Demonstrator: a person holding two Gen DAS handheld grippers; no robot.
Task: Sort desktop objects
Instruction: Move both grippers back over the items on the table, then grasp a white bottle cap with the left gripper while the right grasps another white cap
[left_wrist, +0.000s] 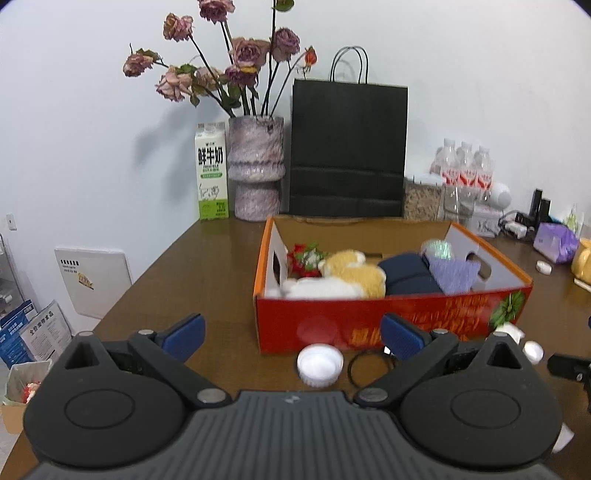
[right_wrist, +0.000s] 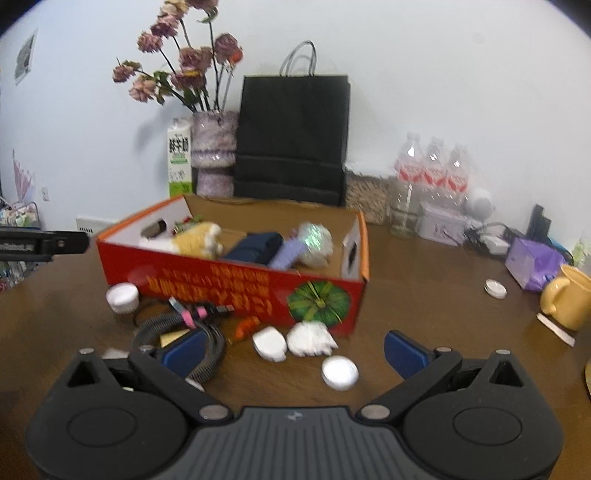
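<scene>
Left wrist view: left gripper (left_wrist: 291, 334) level above the brown table (left_wrist: 207, 266), blue pads spread wide, nothing between them. Red cardboard box (left_wrist: 369, 325) at 12 o'clock, holding a plush toy (left_wrist: 343, 277) and a dark pouch (left_wrist: 410, 277). White cap (left_wrist: 320, 364) sits just ahead of the pads, beside a black ring (left_wrist: 368, 368). Right wrist view: right gripper (right_wrist: 295, 350) also gaping, empty, low over the table. Box at 11 o'clock; black cable coil (right_wrist: 184, 332) by the left pad; white round lid (right_wrist: 340, 372) between the pads.
</scene>
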